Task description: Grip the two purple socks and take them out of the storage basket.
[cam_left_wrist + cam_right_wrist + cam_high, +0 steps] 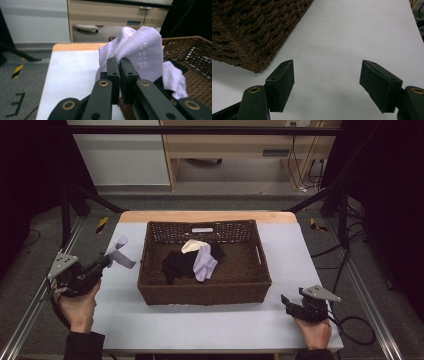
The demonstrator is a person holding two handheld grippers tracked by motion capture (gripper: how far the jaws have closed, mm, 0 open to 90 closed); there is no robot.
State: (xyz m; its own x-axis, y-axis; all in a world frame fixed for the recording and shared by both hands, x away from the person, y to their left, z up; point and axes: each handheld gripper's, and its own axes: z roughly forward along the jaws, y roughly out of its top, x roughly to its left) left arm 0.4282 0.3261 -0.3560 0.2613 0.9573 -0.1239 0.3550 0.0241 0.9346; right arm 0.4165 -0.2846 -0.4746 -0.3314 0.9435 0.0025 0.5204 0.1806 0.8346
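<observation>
- At the left edge of the tabletop (pixel 210 320), the left gripper (pixel 106 261) is held above the surface, its jaws pinching a pale lilac sock (pixel 120 251) that hangs in the air just outside the basket's left wall.
- In the left gripper view the jaws are pressed together on a fold of that sock (pixel 140 53), which rises above them and carries small white printed marks.
- The brown woven basket (pixel 205 292) stands in the middle of the tabletop, a handle slot in its far wall.
- Inside it lie a black garment (pixel 177 264), a cream piece (pixel 192 245) and a second lilac sock (pixel 205 262), bunched together and touching.
- Near the front right corner of the tabletop, the right gripper (pixel 290 304) sits low in the person's hand (pixel 315 332).
- Its jaws are spread wide over bare white surface, with a corner of the basket (pixel 254 27) just beside the left one.
</observation>
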